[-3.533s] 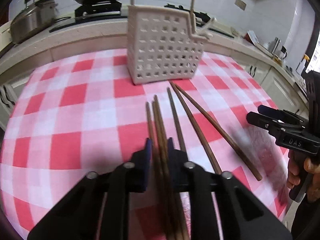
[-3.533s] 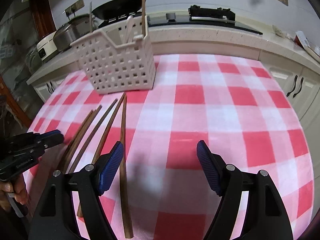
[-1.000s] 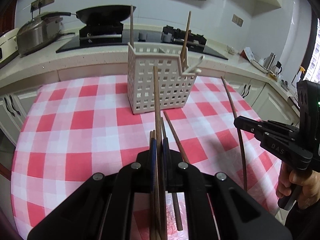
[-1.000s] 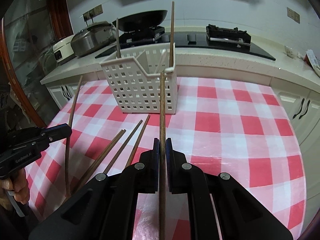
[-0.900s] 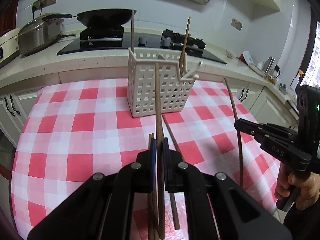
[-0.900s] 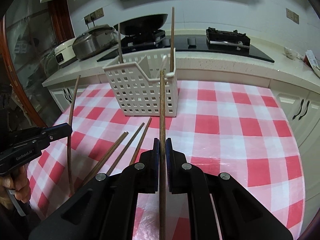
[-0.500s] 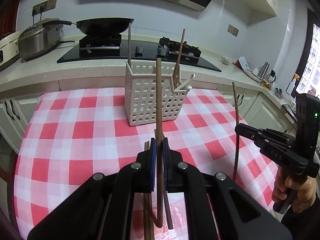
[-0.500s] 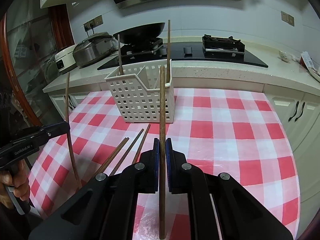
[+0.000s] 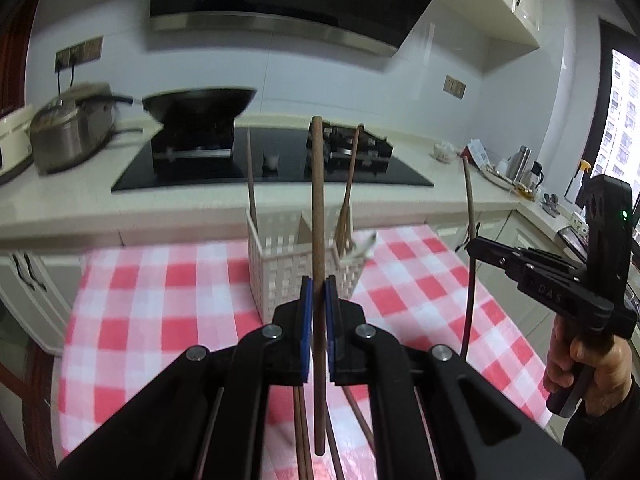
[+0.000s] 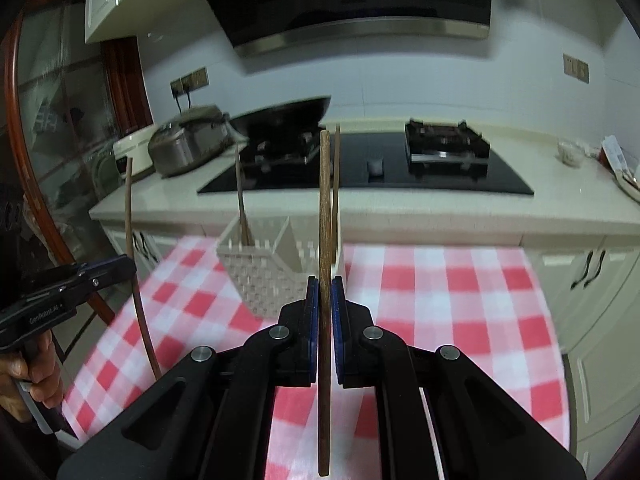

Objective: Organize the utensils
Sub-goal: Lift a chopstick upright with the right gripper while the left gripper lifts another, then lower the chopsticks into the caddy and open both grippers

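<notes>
both grippers, left gripper [image 9: 319,304] and right gripper [image 10: 325,308], jaws clamped on one upright chopstick [image 9: 318,216] each, held above worktop [image 9: 132,308], near side of white basket [image 9: 280,268]. carry step; next likely lower tips into a compartment.

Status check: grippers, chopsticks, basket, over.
Left gripper shut on chopstick, upright. Right gripper shut on chopstick, upright. Basket ahead, nothing blocking.
</notes>
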